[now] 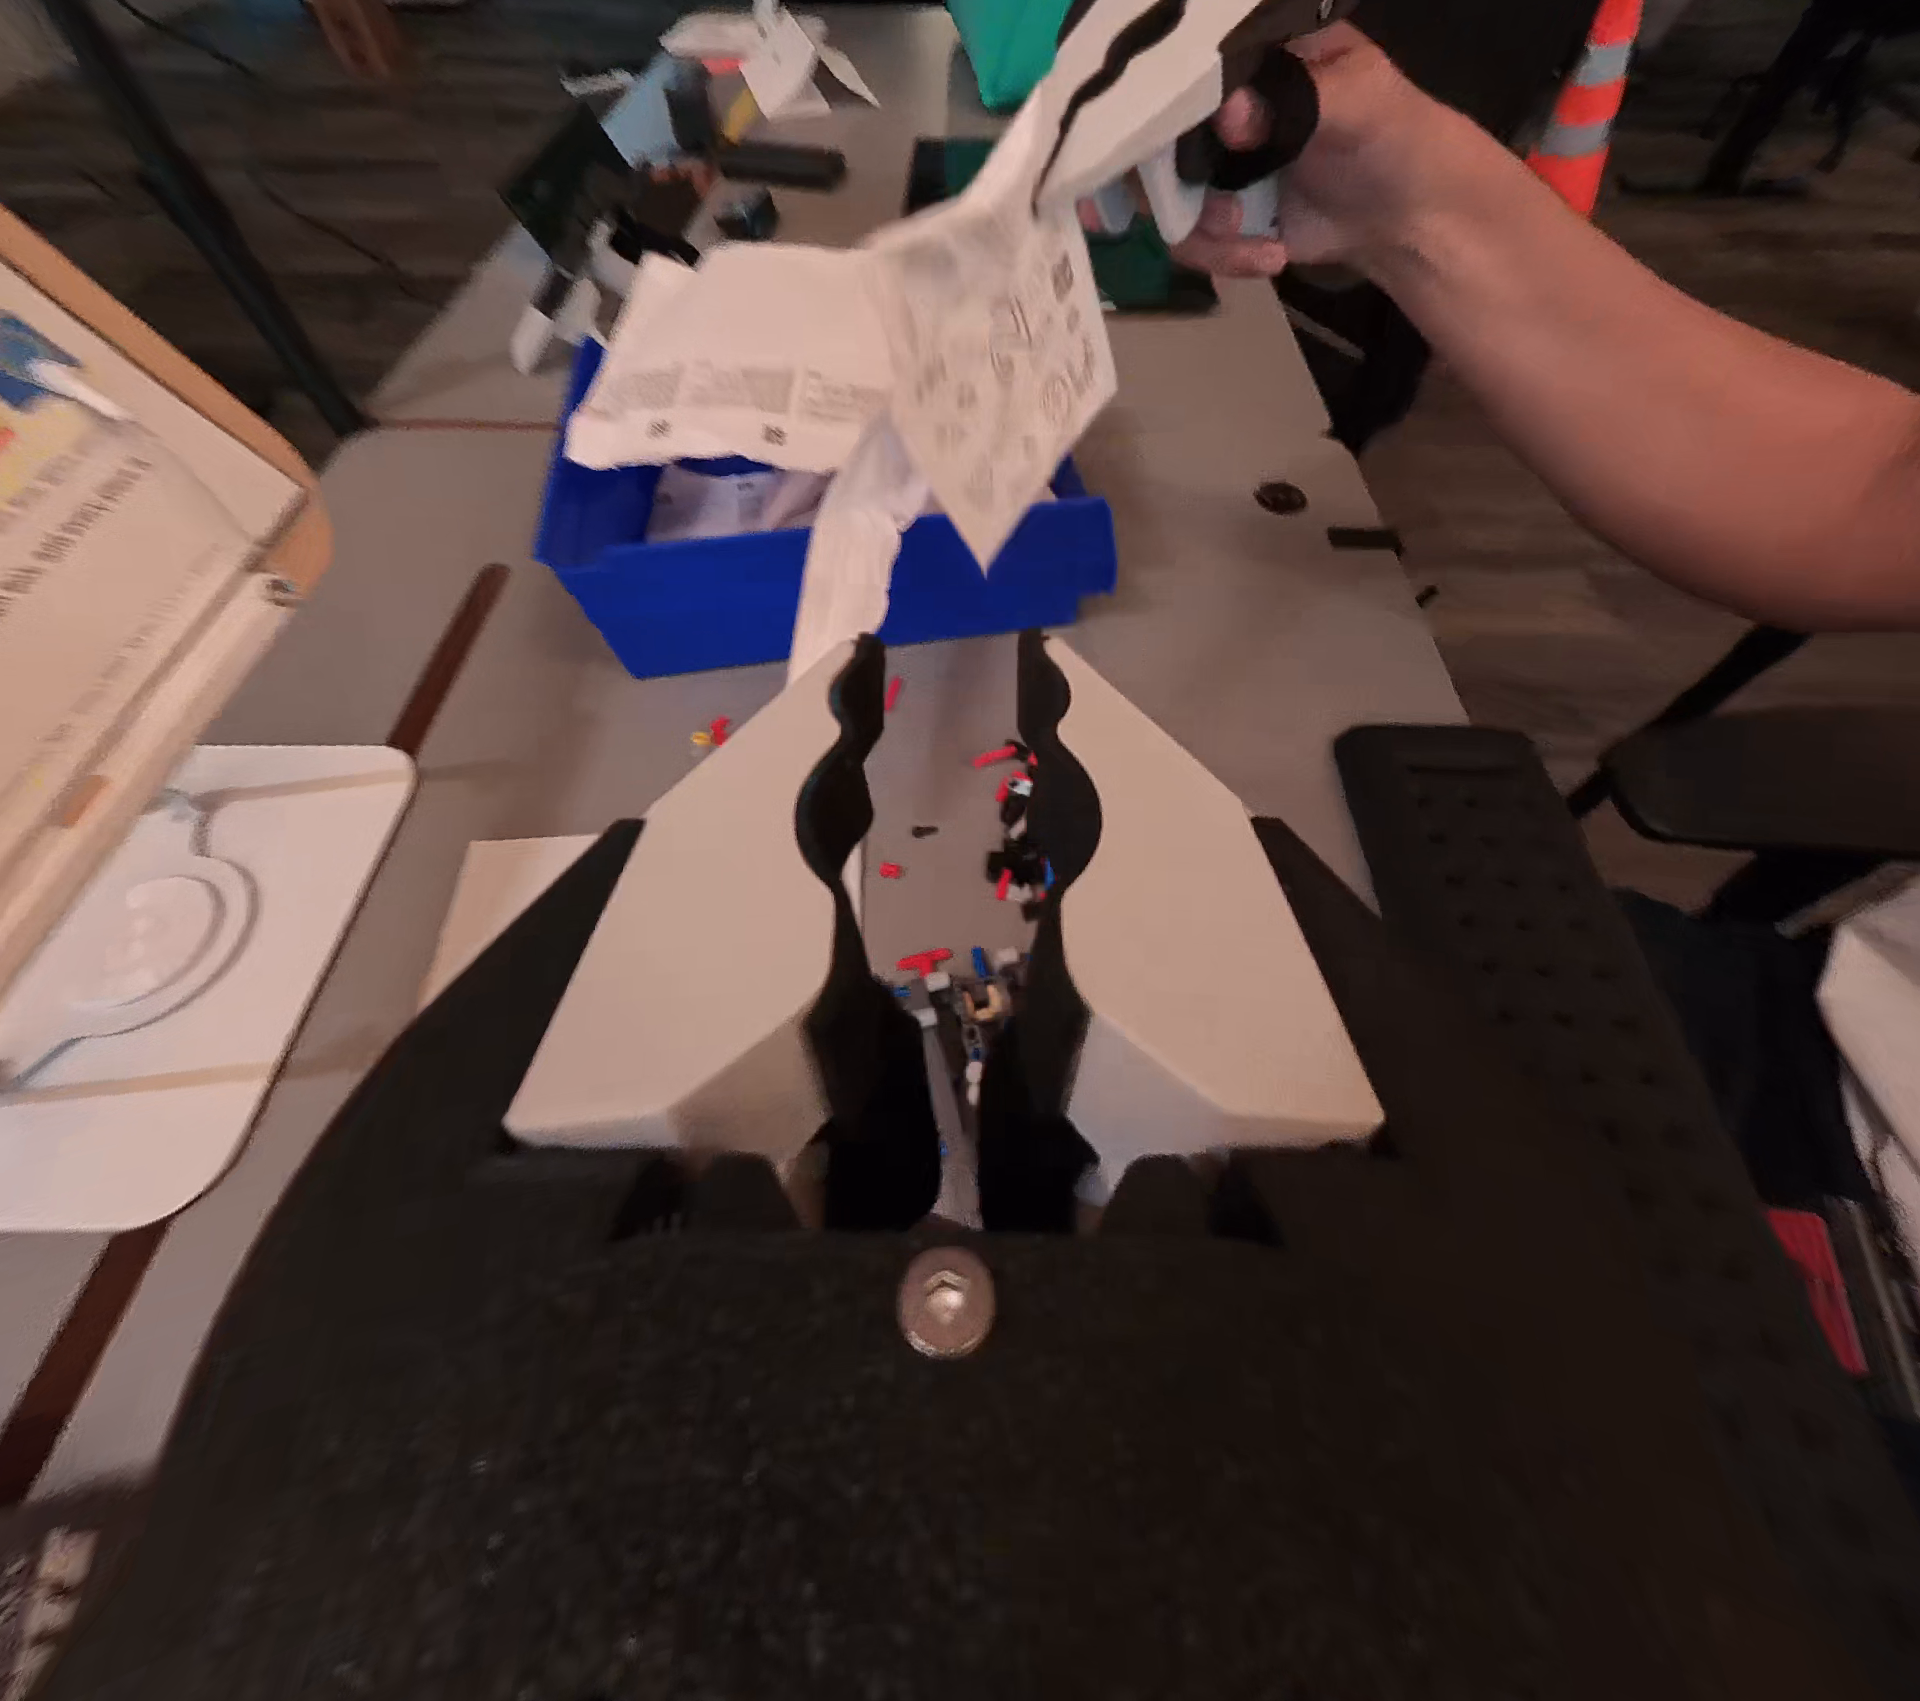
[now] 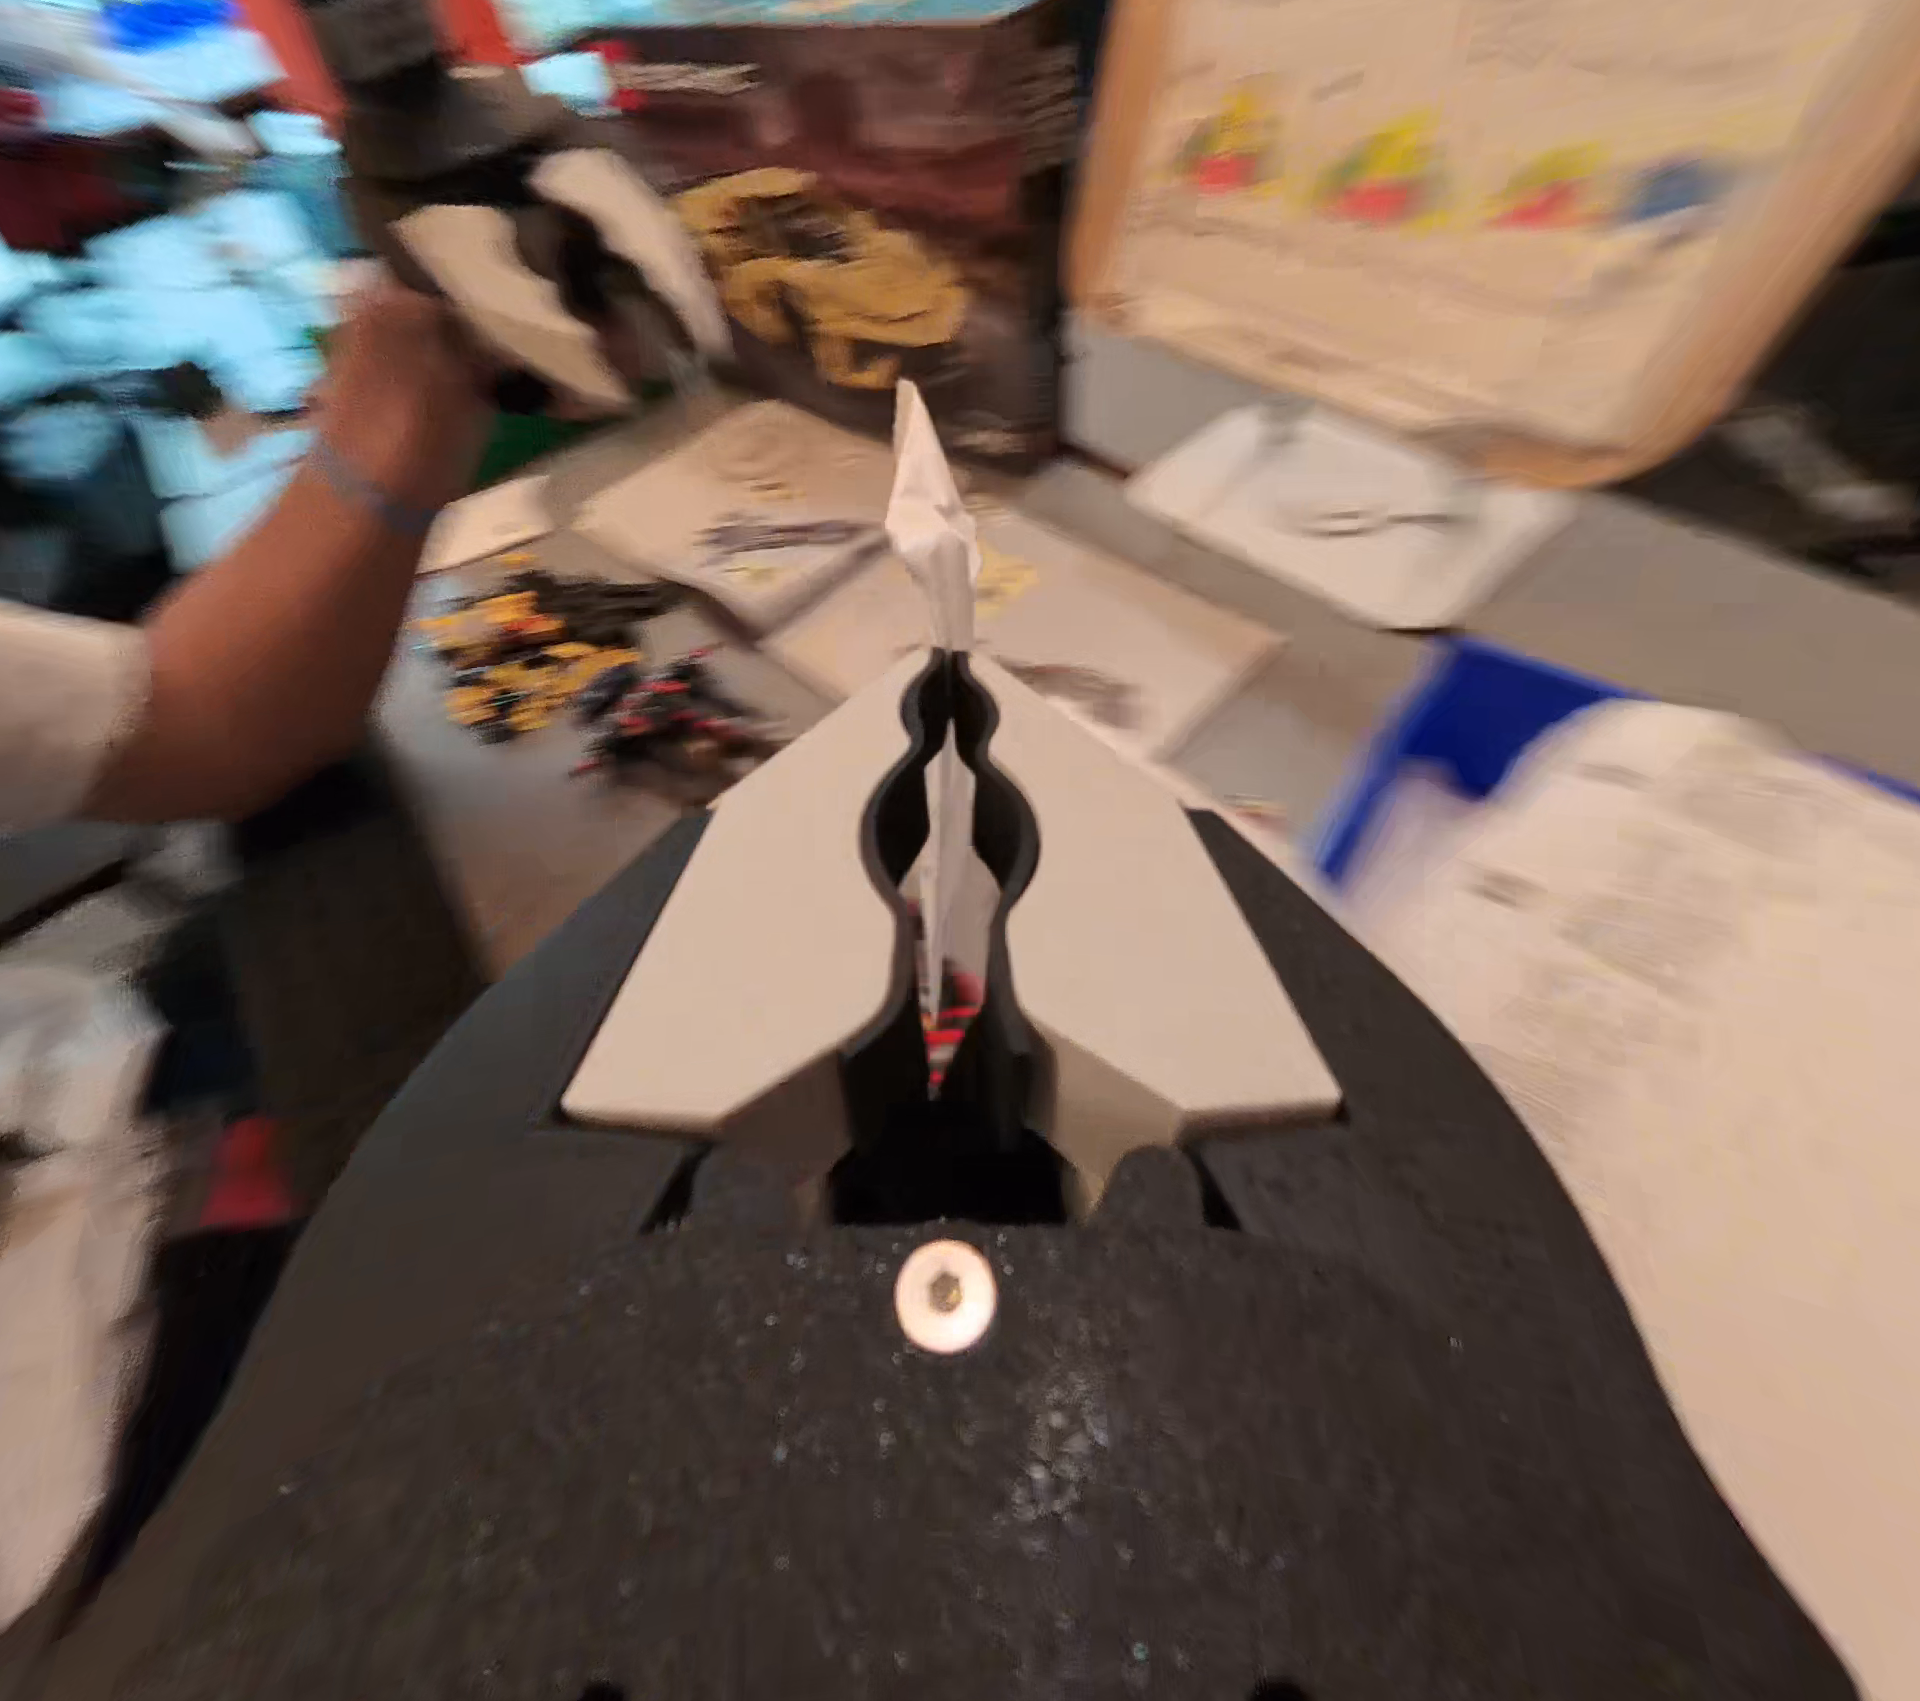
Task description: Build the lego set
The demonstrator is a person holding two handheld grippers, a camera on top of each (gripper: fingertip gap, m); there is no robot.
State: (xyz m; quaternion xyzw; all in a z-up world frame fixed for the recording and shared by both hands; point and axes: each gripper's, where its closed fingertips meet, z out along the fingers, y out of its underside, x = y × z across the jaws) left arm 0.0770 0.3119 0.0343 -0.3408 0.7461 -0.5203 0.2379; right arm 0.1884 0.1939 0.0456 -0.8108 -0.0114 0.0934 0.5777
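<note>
My right gripper [image 2: 951, 662] is shut on a crumpled white paper bag [image 2: 932, 508], which sticks out past its fingertips. In the left wrist view the right gripper [image 1: 1044, 195] holds this paper bag [image 1: 935, 363] up above a blue bin [image 1: 831, 602], and a strip of the paper hangs down beside my left fingertip. My left gripper [image 1: 948, 643] is open with nothing between its pads; it also shows open in the right wrist view [image 2: 665, 363]. Small red, black and blue lego pieces [image 1: 1013, 820] lie loose on the grey table [image 1: 1247, 612] below it. A pile of yellow and black lego pieces [image 2: 540, 654] lies on the table.
A white tray [image 1: 156, 976] and a leaning printed board [image 1: 104, 508] stand at the left. Open instruction pages [image 2: 790, 550] lie by the pile. A black perforated chair [image 1: 1507, 924] is at the right table edge, with an orange cone [image 1: 1600, 82] beyond. The gap from one gripper's tips to the other's is roughly 15 centimeters.
</note>
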